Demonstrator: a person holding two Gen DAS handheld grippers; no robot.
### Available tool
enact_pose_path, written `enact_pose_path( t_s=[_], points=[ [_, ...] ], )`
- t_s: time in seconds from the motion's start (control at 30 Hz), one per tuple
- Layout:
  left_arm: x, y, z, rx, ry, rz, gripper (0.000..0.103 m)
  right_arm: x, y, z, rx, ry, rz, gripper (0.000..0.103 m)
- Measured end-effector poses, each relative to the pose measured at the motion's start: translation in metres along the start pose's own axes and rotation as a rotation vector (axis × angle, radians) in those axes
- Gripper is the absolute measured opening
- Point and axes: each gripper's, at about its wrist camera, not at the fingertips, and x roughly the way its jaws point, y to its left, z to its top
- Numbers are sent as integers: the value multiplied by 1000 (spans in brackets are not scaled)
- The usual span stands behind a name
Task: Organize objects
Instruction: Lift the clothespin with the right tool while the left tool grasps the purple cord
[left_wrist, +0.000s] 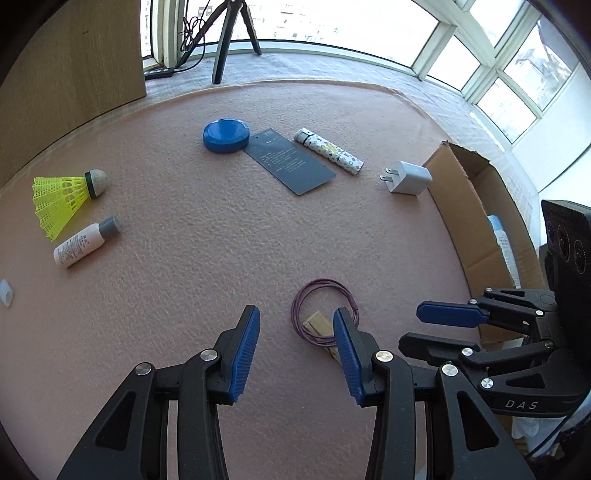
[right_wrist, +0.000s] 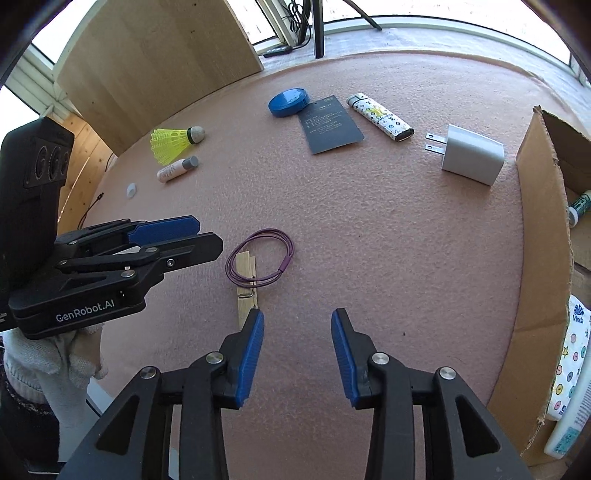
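Observation:
Loose items lie on a pink mat (left_wrist: 184, 240). A purple wire loop (left_wrist: 321, 310) lies over a wooden clothespin (left_wrist: 317, 325) just ahead of my left gripper (left_wrist: 295, 325), which is open and empty. In the right wrist view the loop (right_wrist: 260, 258) and clothespin (right_wrist: 246, 284) lie left of my right gripper (right_wrist: 297, 332), also open and empty. Farther off lie a white charger (right_wrist: 472, 155), a patterned lighter (right_wrist: 380, 118), a dark card (right_wrist: 330, 123), a blue round tin (right_wrist: 288, 101), a yellow shuttlecock (right_wrist: 173, 142) and a small bottle (right_wrist: 175, 170).
An open cardboard box (right_wrist: 543, 258) stands at the right edge of the mat, with tissue packs and a tube inside. A wooden panel (right_wrist: 155, 62) stands at the back left. A tripod (left_wrist: 225, 40) stands by the window. A small white cap (right_wrist: 131, 189) lies near the left edge.

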Motion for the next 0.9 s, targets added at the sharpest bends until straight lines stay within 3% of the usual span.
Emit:
enact_pose_path(
  t_s=[0.17,0.5,0.63,0.73,0.9],
  points=[
    [8,-28,-1,102,32,16,63,-3,-16,1,65,-21,-16,35],
    [45,-42,13,171,98,131,63,-10,-29,2,106,-37,-11,35],
    [47,-27,22,114,80,168,62,-12,-29,2,105,-39,-12,35],
    [44,-6,25,71,71,195,52,-13,-28,3,103,-42,-11,35],
    [34,30,18,2,66,216,47,-12,-23,6,89,-41,2,35]
  ],
)
